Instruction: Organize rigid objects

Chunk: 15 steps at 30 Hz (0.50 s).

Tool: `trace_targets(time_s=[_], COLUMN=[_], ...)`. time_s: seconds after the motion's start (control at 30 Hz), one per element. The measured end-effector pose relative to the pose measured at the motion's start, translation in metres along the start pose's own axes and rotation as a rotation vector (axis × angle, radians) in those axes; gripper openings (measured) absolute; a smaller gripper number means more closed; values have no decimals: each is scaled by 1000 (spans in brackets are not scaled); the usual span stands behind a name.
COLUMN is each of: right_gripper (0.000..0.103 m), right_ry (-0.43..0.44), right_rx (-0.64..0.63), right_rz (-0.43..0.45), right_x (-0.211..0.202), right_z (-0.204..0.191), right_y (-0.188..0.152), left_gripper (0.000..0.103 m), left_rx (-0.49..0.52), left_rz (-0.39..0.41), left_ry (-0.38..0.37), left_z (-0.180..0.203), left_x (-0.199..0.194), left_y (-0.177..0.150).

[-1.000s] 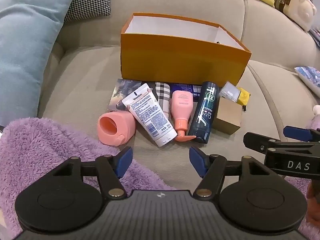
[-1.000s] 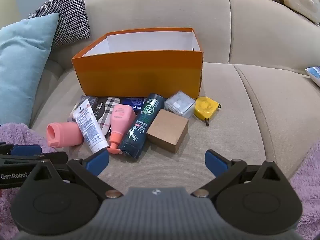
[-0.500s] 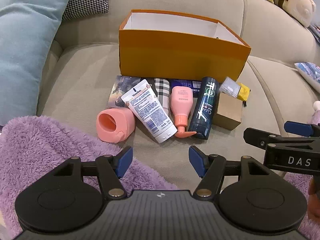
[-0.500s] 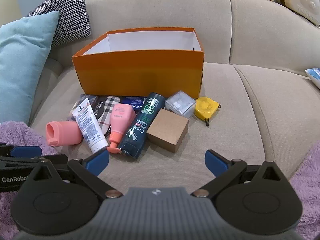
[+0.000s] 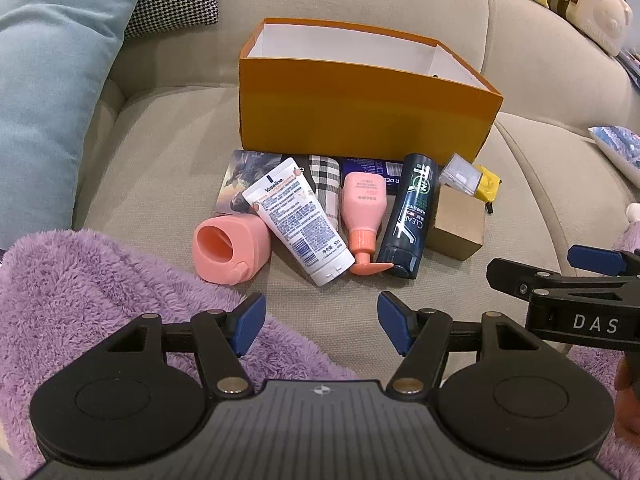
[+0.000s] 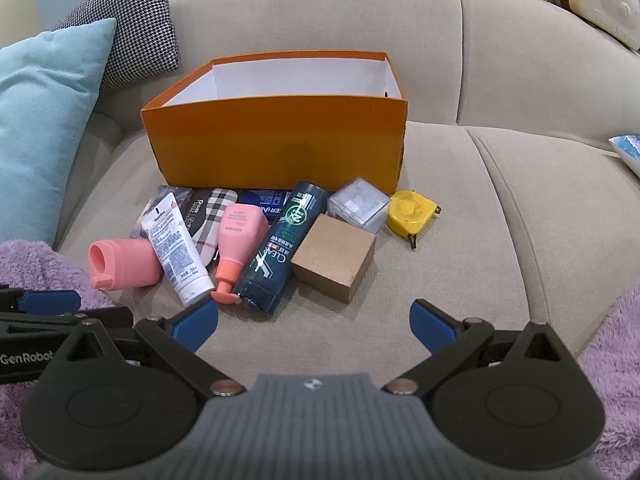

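So the stuff to sort is a pile on the sofa cushion, right up against the near wall of the orange box, which looks empty so far. Nearest the right gripper is the brown cardboard cube; the dark Clear bottle touches its left side. Over by the left gripper: the pink cup on its side and the Vaseline tube lying on top of flat packs. Both grippers are wide open, holding nothing, well short of the pile. My take: start with the cube, it's square and free on the right, so clamp its flat sides and go in from the right.
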State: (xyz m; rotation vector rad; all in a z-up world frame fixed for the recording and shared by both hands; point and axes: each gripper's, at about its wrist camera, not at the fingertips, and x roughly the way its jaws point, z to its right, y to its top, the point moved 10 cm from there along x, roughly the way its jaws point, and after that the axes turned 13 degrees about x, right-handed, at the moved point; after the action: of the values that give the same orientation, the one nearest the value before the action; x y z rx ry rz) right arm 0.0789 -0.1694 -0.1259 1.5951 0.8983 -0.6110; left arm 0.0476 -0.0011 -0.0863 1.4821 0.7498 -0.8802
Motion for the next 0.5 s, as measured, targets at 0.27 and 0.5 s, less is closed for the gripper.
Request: trace_targets(time_s=[0.27,0.5], right_gripper=[101,101], right_ry=[-2,-3], right_rx=[2,3], right_rz=[-4,-8], right_x=[0,1], right_z=[1,2], right_y=[0,-1], left_gripper=[76,76], left_rx=[-3,-7], left_rz=[0,-5], left_ry=[-1,-1], left_z=[2,2], left_x=[0,1], left_y=[0,-1])
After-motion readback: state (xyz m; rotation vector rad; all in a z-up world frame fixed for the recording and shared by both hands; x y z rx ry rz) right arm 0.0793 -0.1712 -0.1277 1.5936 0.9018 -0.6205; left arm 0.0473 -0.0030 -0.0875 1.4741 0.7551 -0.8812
